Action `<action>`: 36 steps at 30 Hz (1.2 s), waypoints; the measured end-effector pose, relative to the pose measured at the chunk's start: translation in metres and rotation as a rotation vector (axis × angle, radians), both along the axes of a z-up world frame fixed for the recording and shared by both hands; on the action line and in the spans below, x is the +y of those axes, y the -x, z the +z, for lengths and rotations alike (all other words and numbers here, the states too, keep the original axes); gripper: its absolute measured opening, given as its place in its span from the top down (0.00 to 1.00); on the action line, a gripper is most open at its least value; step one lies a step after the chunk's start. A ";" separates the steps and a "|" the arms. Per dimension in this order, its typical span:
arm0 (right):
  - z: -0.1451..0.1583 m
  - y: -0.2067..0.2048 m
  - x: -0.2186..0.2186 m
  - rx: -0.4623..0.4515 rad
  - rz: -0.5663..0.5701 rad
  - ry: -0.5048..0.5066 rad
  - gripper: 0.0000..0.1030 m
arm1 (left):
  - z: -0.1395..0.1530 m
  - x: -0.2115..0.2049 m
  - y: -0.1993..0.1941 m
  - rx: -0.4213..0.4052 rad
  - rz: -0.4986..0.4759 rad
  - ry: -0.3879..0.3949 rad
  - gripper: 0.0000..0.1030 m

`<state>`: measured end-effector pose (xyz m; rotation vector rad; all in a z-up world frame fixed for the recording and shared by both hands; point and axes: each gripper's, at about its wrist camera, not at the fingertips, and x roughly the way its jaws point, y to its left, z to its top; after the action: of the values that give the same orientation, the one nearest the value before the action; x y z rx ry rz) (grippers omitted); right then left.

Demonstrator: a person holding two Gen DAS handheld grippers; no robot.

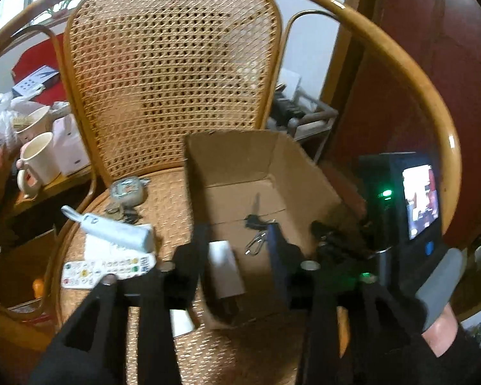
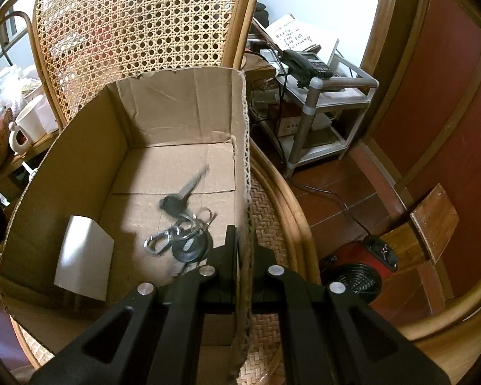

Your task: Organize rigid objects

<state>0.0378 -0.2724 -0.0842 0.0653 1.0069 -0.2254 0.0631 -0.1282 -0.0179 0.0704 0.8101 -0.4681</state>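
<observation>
An open cardboard box (image 1: pixel 240 160) sits on the cane chair seat (image 1: pixel 163 199). A bunch of keys (image 2: pixel 182 224) and a silver-white rectangular case (image 2: pixel 83 256) lie inside it; the case leans on the left wall. My left gripper (image 1: pixel 239 243) hangs over the box's near rim, open, with the case (image 1: pixel 224 266) loose between its fingers and a gap on the right side. My right gripper (image 2: pixel 245 256) is shut on the box's right wall (image 2: pixel 243 160). On the seat left of the box lie a white remote (image 1: pixel 109 269), a pale blue-white handheld device (image 1: pixel 112 231) and a small round case (image 1: pixel 126 189).
A side table at the left carries mugs (image 1: pixel 38 157) and bags. Right of the chair stands a metal shelf with a telephone (image 2: pixel 304 64). A red fan heater (image 2: pixel 356 266) and a cable lie on the tiled floor. The chair's armrest hoop (image 1: pixel 400 64) rings the seat.
</observation>
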 end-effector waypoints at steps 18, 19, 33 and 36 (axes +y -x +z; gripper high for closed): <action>0.000 0.001 0.000 0.000 0.003 0.000 0.94 | -0.009 0.071 -0.022 0.020 0.229 -0.121 0.03; 0.000 0.001 -0.001 0.000 0.003 0.001 0.94 | -0.009 0.073 -0.022 0.019 0.233 -0.135 0.03; 0.000 0.001 -0.001 0.001 0.002 0.001 0.94 | -0.043 0.100 -0.035 0.148 0.187 -0.160 0.03; 0.000 0.001 0.000 0.001 0.002 0.001 0.94 | -0.050 0.098 -0.035 0.167 0.170 -0.171 0.03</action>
<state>0.0370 -0.2727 -0.0839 0.0633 1.0075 -0.2238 0.0979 -0.0298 -0.0677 0.1206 1.0099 -0.2458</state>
